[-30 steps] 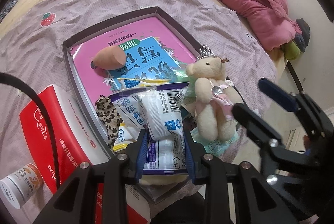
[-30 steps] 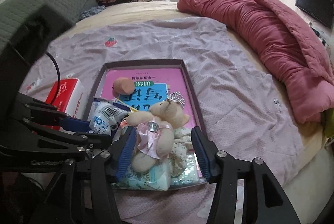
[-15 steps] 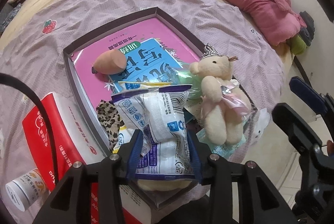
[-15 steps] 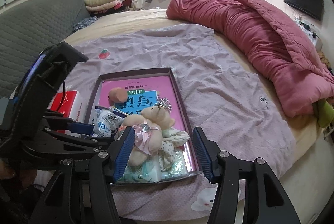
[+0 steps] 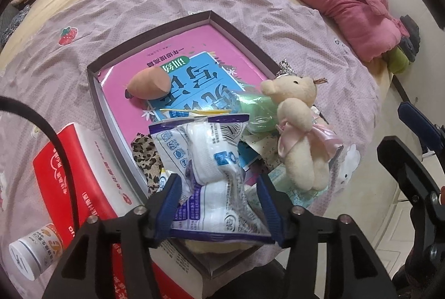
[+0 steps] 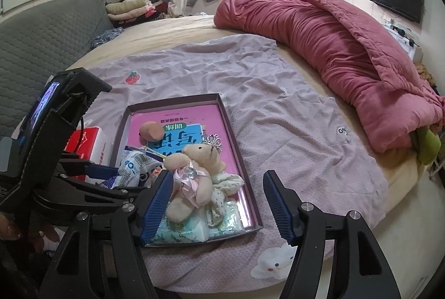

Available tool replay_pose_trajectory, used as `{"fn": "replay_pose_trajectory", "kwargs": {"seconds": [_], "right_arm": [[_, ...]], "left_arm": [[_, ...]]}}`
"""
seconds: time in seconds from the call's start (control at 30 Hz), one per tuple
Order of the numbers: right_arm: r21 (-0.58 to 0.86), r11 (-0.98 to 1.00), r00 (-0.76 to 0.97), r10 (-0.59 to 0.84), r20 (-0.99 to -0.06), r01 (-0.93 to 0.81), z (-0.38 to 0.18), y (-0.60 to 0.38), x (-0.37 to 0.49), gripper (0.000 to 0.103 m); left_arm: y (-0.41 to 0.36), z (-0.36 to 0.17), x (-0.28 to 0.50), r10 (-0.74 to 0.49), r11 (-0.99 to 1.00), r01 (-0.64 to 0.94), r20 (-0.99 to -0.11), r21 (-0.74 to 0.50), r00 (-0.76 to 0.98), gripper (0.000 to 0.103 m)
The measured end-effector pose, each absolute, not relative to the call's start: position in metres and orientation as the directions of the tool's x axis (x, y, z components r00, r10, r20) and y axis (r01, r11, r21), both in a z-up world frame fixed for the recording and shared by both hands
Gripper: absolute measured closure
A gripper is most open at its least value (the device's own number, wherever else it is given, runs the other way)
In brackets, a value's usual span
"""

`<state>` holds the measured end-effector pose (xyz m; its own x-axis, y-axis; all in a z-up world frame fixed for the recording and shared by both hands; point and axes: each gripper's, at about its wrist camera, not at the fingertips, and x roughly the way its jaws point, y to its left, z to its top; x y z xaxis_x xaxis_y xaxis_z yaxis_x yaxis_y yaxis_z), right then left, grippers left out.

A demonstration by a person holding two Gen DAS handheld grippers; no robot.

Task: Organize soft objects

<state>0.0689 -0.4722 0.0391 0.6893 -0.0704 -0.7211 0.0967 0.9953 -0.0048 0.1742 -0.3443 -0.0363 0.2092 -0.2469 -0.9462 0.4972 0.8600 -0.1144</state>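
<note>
A shallow dark tray [image 5: 93, 70] [image 6: 239, 157] lies on the bed, lined with a pink and blue book. In it are a cream teddy bear [image 5: 297, 129] [image 6: 194, 176] with a pink bow, a white and purple plastic pack [image 5: 205, 165] [image 6: 133, 165], a peach soft toy [image 5: 148, 83] [image 6: 150, 132], a leopard-print cloth [image 5: 146, 159] and tissue packs [image 6: 180, 229]. My left gripper [image 5: 218, 204] is open, its fingers on either side of the plastic pack. My right gripper [image 6: 219, 204] is open and empty, just in front of the bear.
A red box [image 5: 80, 171] [image 6: 89, 143] and a white bottle [image 5: 36, 251] lie left of the tray. A rolled red quilt [image 6: 333, 48] runs along the bed's far right. The bed edge and floor [image 5: 370, 204] are at the right.
My left gripper has widened around the plastic pack. My right gripper has pulled back and risen, away from the bear.
</note>
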Motion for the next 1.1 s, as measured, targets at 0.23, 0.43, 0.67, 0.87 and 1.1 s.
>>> {"fn": "replay_pose_trajectory", "kwargs": {"seconds": [0.23,0.43,0.67,0.87,1.1], "right_arm": [[-0.022,0.994,0.701,-0.089,-0.708,0.105,0.048,-0.467,0.068,0.03],[-0.028,0.994,0.714,-0.098,-0.694,0.109,0.059,-0.46,0.065,0.03],[-0.035,0.994,0.74,-0.103,-0.665,0.107,0.074,-0.445,0.057,0.028],[-0.033,0.991,0.746,-0.119,-0.655,0.13,0.078,-0.444,0.05,0.028],[-0.012,0.99,0.754,-0.117,-0.646,0.143,0.082,-0.438,0.037,0.028]], "left_arm": [[-0.335,-0.023,0.172,-0.263,0.86,0.496,-0.937,-0.12,0.231,0.036],[-0.324,-0.005,0.165,-0.278,0.863,0.49,-0.924,-0.12,0.264,0.035],[-0.306,0.014,0.156,-0.282,0.876,0.469,-0.908,-0.112,0.311,0.029],[-0.285,0.024,0.149,-0.29,0.889,0.443,-0.896,-0.121,0.336,0.029],[-0.272,0.034,0.132,-0.292,0.89,0.441,-0.886,-0.114,0.36,0.029]]}}
